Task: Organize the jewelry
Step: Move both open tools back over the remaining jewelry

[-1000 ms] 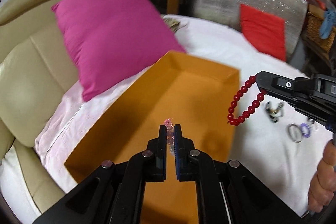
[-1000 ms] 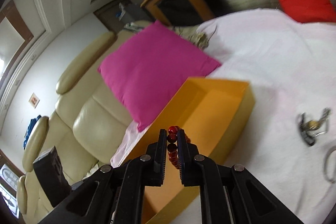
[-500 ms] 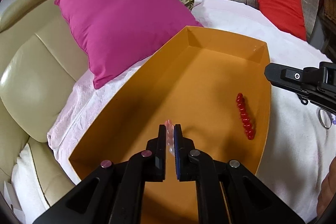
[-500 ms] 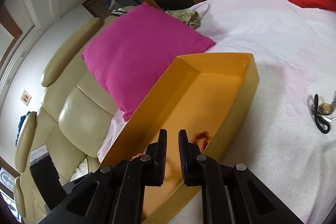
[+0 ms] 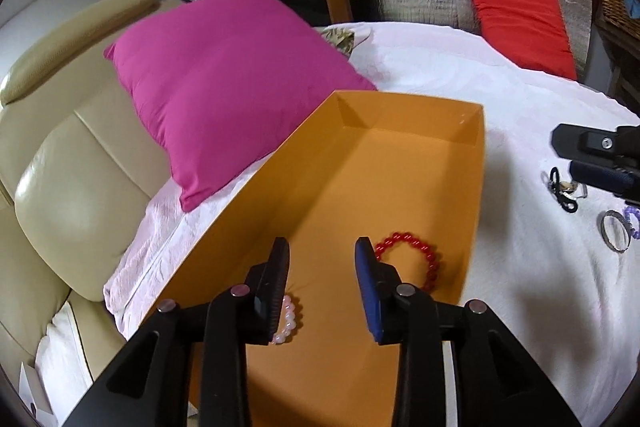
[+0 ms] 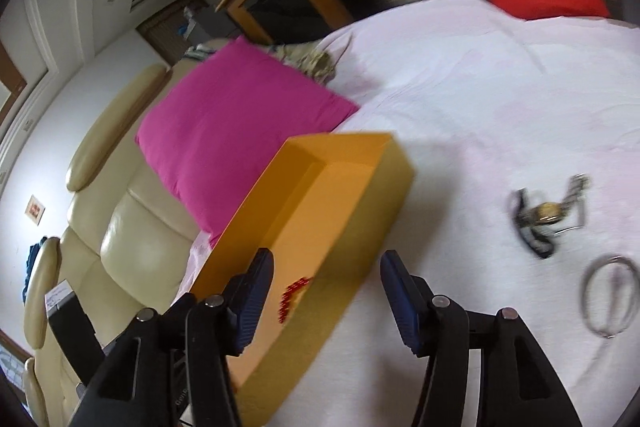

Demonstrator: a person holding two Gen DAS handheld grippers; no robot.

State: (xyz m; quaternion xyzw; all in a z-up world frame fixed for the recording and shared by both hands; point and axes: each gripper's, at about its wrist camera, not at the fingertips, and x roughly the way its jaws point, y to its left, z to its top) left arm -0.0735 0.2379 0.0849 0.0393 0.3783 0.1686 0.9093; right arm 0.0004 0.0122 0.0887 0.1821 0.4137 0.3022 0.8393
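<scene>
An orange box (image 5: 478, 163) lies open on the white sheet. In it lie a red bead bracelet (image 5: 416, 255) and a pale pink bead bracelet (image 5: 290, 319). My left gripper (image 5: 322, 269) is open and empty above the box's near end, the pink bracelet just below its left finger. My right gripper (image 6: 326, 287) is open and empty over the box's right wall (image 6: 352, 227); the red bracelet (image 6: 292, 297) shows between its fingers. It also shows at the right of the left wrist view (image 5: 592, 155).
On the sheet right of the box lie a dark-strapped watch (image 6: 540, 219), a silver bangle (image 6: 610, 291) and a purple bead piece (image 5: 632, 223). A magenta pillow (image 5: 224, 79) leans on a cream sofa (image 5: 76, 179) left of the box. A red cushion (image 5: 520, 23) lies far back.
My right gripper dropped the red bracelet into the box, opened and drew back right. My left gripper opened and let the pink bracelet fall into the box.
</scene>
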